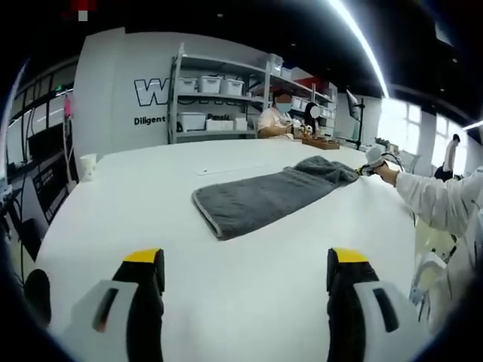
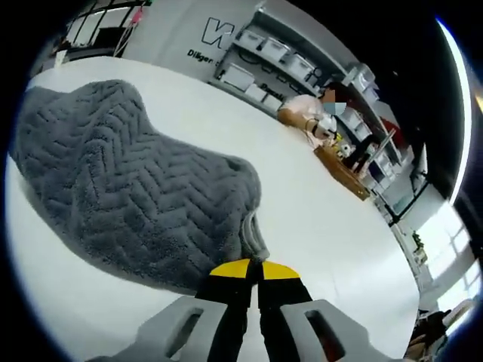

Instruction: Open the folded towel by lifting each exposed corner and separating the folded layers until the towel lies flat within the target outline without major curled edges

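Note:
A grey folded towel with a herringbone weave lies on the white table, running from the middle toward the far right. My left gripper is open and low over the near table, well short of the towel, with nothing between its yellow-tipped fingers. In the left gripper view the right gripper meets the towel's far corner, held by a white-sleeved arm. In the right gripper view the right gripper is shut on a bunched corner of the towel, which rises slightly there.
A paper cup stands at the table's left edge. Beyond the table is a shelf of white bins. A person sits at the far end by a wooden tray. Another person stands by the window.

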Demonstrator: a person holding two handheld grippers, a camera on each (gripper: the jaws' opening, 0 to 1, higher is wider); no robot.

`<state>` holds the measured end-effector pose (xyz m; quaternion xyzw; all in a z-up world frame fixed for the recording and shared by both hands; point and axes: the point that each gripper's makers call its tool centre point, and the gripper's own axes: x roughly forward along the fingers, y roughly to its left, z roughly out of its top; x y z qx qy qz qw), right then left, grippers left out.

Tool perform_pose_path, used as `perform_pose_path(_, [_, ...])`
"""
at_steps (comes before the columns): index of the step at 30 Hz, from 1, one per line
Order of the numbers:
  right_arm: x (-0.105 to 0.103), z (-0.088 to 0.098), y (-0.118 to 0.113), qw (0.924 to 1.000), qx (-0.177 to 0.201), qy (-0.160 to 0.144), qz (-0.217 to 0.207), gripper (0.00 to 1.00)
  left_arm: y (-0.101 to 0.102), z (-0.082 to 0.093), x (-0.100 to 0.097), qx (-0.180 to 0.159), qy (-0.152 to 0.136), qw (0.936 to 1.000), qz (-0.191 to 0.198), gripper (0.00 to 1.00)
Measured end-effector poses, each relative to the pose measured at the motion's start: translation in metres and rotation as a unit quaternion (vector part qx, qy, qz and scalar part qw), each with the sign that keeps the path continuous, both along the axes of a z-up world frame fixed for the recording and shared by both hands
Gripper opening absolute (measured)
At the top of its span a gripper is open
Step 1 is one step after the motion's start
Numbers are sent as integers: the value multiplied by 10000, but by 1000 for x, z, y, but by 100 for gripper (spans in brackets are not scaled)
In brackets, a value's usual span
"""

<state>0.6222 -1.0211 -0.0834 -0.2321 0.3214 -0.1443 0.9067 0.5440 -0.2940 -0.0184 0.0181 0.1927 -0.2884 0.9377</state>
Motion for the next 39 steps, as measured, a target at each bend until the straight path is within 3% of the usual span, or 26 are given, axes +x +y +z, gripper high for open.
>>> perform_pose_path(11, [0, 0, -22, 9999, -22, -51, -91, 0, 2, -1, 1, 48, -6, 10000, 67, 87])
perform_pose_path(18, [1, 9, -25, 9998, -138, -83, -136, 2, 1, -1, 1, 100, -2, 9999, 41, 87])
perform_pose_path(22, [0, 31, -32, 9984, -282, -326, -360, 28, 5, 0, 0, 95, -14, 9999, 100, 87])
perform_pose_path(25, [-3, 49, -30, 9973, -343, -479, -435, 40, 7, 0, 0, 99, -10, 9999, 124, 87])
perform_pose_path(28, [-4, 61, -21, 9974, -164, -575, -400, 47, 6, -2, 1, 98, 8, 9999, 132, 87])
perform_pose_path(32, [-9, 64, -3, 9987, 145, -410, -275, 65, 4, -3, 1, 106, 25, 9999, 105, 86])
perform_pose_path(36, [-15, 66, 25, 9986, 386, -350, 120, 69, 1, -5, 1, 136, 40, 9998, 100, 86])
perform_pose_path(39, [-19, 67, 41, 9977, 526, -273, 315, 86, 1, -8, 2, 203, 83, 9997, 117, 86])
